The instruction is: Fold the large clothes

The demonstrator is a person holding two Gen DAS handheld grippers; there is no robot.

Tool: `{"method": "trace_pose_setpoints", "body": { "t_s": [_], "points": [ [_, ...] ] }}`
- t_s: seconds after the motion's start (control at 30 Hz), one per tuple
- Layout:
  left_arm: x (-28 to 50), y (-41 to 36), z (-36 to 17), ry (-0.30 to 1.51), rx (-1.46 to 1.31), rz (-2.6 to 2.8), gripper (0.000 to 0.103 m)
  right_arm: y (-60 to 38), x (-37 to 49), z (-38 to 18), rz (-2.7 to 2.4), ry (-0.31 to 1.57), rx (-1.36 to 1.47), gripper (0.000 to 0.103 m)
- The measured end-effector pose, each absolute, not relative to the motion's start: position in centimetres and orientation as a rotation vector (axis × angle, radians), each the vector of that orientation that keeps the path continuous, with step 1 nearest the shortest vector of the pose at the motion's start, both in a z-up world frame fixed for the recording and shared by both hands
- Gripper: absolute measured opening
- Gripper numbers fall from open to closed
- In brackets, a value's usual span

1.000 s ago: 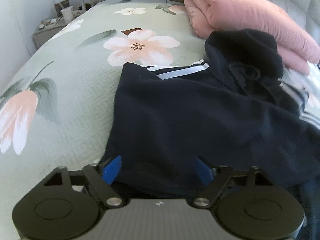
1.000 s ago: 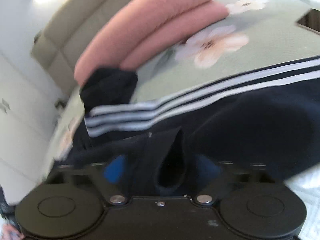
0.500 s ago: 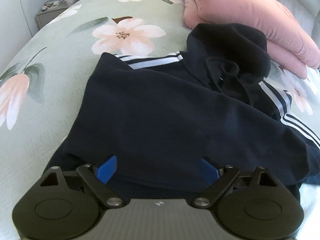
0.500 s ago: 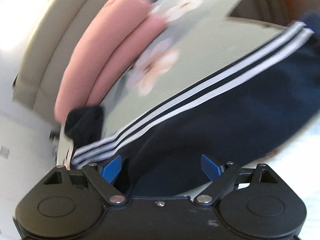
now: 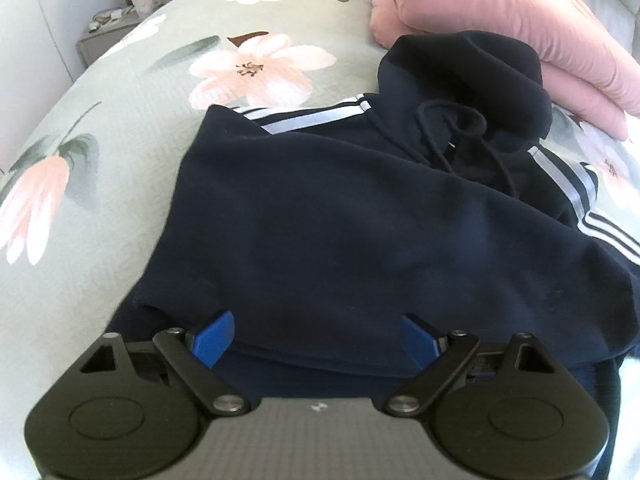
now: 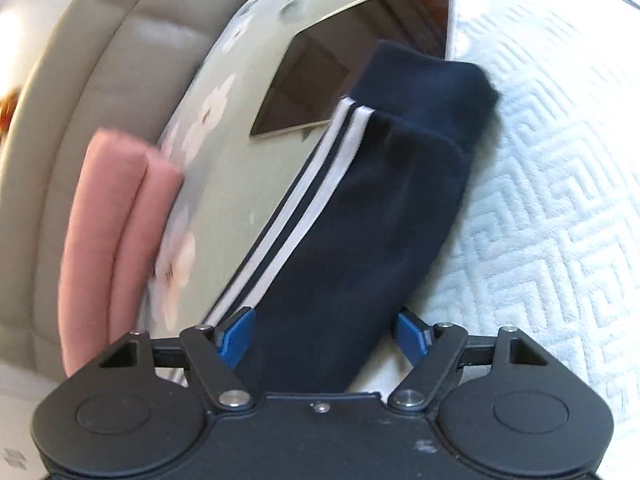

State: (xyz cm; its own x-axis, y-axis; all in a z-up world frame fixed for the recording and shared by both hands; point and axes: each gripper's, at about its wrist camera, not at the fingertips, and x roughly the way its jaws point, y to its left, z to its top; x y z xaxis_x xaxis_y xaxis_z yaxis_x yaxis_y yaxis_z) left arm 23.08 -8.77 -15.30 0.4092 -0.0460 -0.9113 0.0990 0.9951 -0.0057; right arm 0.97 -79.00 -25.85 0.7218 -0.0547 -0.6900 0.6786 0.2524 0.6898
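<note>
One dark blue hoodie (image 5: 340, 216) lies spread on the bed (image 5: 120, 152), with its hood up by the pink blanket (image 5: 500, 24). The move that comes next hangs on the sleeve (image 6: 360, 216). It runs long and straight away from the right tool (image 6: 324, 338), from between the blue pads out to the cuff (image 6: 424, 96) at the far end, with white stripes down its left side. So the right hand is the nearer one for folding that sleeve in. The right tool's jaws have just been closing a bit, with the sleeve between them, but they are wide and not yet pressing it. The left tool (image 5: 316, 338) is spread wide too, over the bottom edge of the hoodie, pinching nothing.

The left view shows the whole body and hood but not the cuff. The right view shows the cuff and a dark flat panel (image 6: 352, 64) on the bed, but not the body.
</note>
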Motion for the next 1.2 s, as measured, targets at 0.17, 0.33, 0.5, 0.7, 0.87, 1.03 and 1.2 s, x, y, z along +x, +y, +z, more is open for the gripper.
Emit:
{"method": "trace_pose_setpoints", "body": {
  "t_s": [0.17, 0.33, 0.5, 0.7, 0.87, 1.03, 1.2],
  "points": [
    [23.5, -7.4, -15.4, 1.140, 0.026, -0.054, 0.092, -80.6, 0.9, -27.3, -0.597, 0.479, 1.266, 0.080],
    [23.5, -6.5, -15.6, 1.151, 0.019, -0.058, 0.091, -81.9, 0.9, -27.5, -0.748, 0.443, 1.195, 0.008],
    [23.6, -5.3, -15.4, 1.164, 0.026, -0.056, 0.091, -79.7, 1.2, -23.3, -0.726, 0.346, 1.014, 0.008],
    [24.0, -3.2, -14.1, 1.138, -0.014, -0.061, 0.090, -72.8, 3.6, -11.6, -0.521, 0.166, 0.752, 0.008],
    [24.2, -0.9, -12.8, 1.110, -0.043, -0.063, 0.090, -62.3, 6.6, -2.6, -0.264, 0.070, 0.653, 0.008],
    [24.2, 1.7, -12.0, 1.083, -0.048, -0.063, 0.090, -50.6, 9.9, 1.1, -0.014, 0.013, 0.639, 0.008],
    [23.8, 5.2, -11.3, 1.054, -0.079, -0.058, 0.090, -38.8, 14.9, -1.4, 0.095, 0.081, 0.565, 0.008]
  ]
}}
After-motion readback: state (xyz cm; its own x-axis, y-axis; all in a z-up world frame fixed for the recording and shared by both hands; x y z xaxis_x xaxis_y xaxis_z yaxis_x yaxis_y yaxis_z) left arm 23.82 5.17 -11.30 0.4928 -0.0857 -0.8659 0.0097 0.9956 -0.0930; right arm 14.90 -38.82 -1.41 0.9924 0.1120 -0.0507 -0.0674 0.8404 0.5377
